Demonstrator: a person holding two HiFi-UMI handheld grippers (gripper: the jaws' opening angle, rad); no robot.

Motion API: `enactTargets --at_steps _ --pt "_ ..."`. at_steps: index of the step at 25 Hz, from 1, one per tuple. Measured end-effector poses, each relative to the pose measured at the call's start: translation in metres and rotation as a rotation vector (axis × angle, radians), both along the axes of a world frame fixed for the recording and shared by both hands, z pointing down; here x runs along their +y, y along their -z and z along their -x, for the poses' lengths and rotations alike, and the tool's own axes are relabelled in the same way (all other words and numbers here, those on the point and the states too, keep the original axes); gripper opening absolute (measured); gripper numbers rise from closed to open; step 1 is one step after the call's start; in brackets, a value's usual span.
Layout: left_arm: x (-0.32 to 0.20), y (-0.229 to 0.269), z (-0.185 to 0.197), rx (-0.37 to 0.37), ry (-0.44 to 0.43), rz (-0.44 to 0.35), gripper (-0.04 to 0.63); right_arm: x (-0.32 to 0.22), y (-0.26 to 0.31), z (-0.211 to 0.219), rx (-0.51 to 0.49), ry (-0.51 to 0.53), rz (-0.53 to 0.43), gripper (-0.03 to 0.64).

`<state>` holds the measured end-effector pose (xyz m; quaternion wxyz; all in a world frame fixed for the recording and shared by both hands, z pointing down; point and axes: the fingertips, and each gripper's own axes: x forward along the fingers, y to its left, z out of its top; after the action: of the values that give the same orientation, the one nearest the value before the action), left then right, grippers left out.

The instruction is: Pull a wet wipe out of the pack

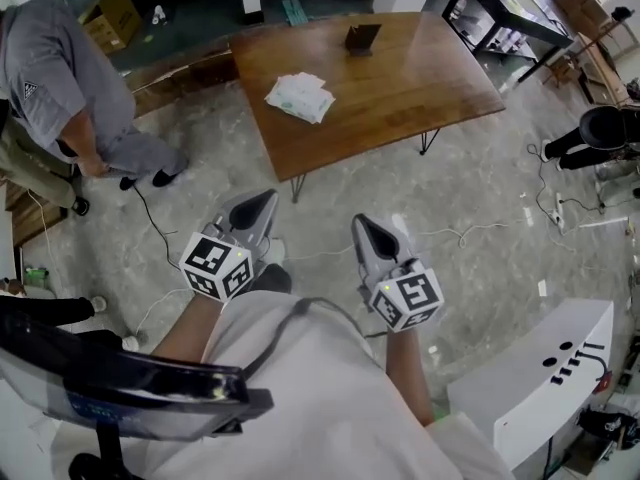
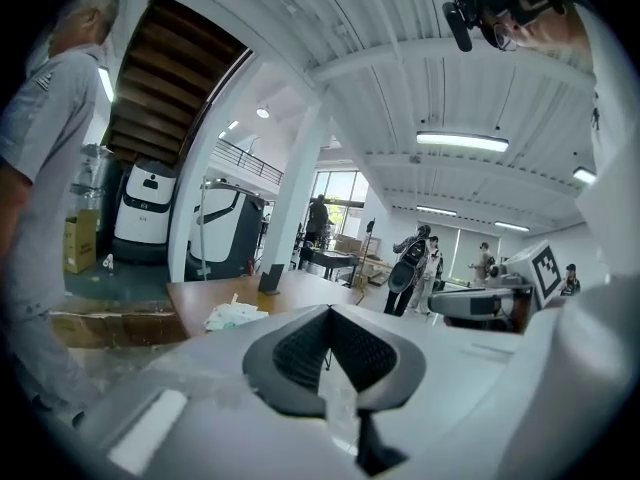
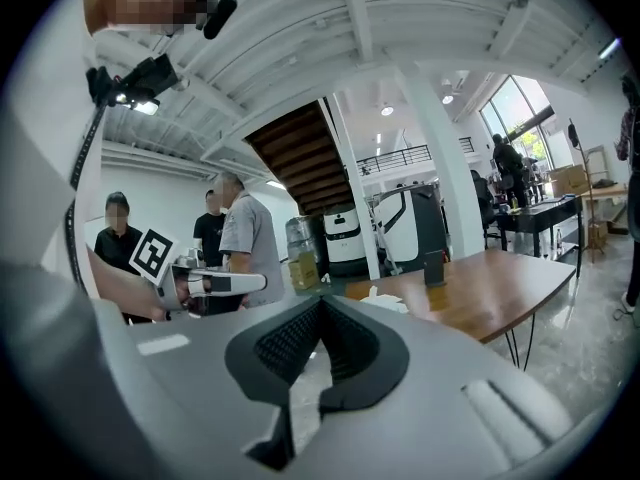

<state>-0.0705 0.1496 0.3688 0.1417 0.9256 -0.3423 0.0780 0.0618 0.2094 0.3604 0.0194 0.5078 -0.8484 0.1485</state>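
Note:
The white wet wipe pack (image 1: 300, 96) lies on a brown wooden table (image 1: 400, 98), well ahead of both grippers. In the head view my left gripper (image 1: 264, 202) and right gripper (image 1: 361, 225) hang side by side over the floor, short of the table and pointing toward it. Both are shut with nothing between the jaws. The left gripper view shows its shut tips (image 2: 328, 312), with the pack (image 2: 237, 315) small and far off to the left. The right gripper view shows its shut tips (image 3: 320, 304), with the pack (image 3: 386, 300) on the table (image 3: 500, 286) beyond.
A small dark stand (image 1: 362, 36) sits at the table's far edge. A person in a grey shirt (image 1: 55, 78) stands at the left, by cardboard boxes (image 1: 112, 20). A white machine (image 1: 540, 368) is at the lower right and a chair (image 1: 110, 388) at the lower left. Cables (image 1: 470, 233) cross the floor.

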Motion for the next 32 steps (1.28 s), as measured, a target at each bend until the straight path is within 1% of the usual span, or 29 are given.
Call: enactTargets --at_steps 5,9,14,18,23,28,32 --pt "-0.053 0.001 0.0 0.005 -0.05 -0.005 0.003 -0.047 0.003 0.016 0.024 -0.015 0.005 0.008" --pt "-0.09 -0.003 0.006 0.011 -0.081 -0.001 0.003 -0.082 -0.006 0.025 0.072 -0.036 0.028 0.008" --pt "-0.134 -0.008 0.021 -0.009 -0.113 -0.005 0.003 -0.131 -0.008 0.035 0.048 -0.066 0.039 0.008" --pt "-0.168 -0.014 0.036 -0.02 -0.126 0.004 0.003 -0.16 -0.012 0.04 0.041 -0.092 0.053 0.008" --pt "-0.202 -0.02 0.047 -0.016 -0.106 0.027 0.003 -0.187 -0.015 0.04 0.025 -0.11 0.074 0.008" --pt "-0.222 -0.039 0.04 -0.018 -0.083 0.061 0.003 -0.218 -0.019 0.033 0.021 -0.083 0.074 0.006" --pt "-0.237 -0.053 0.032 -0.024 -0.026 0.08 0.003 -0.249 -0.03 0.021 0.016 -0.03 0.079 0.008"
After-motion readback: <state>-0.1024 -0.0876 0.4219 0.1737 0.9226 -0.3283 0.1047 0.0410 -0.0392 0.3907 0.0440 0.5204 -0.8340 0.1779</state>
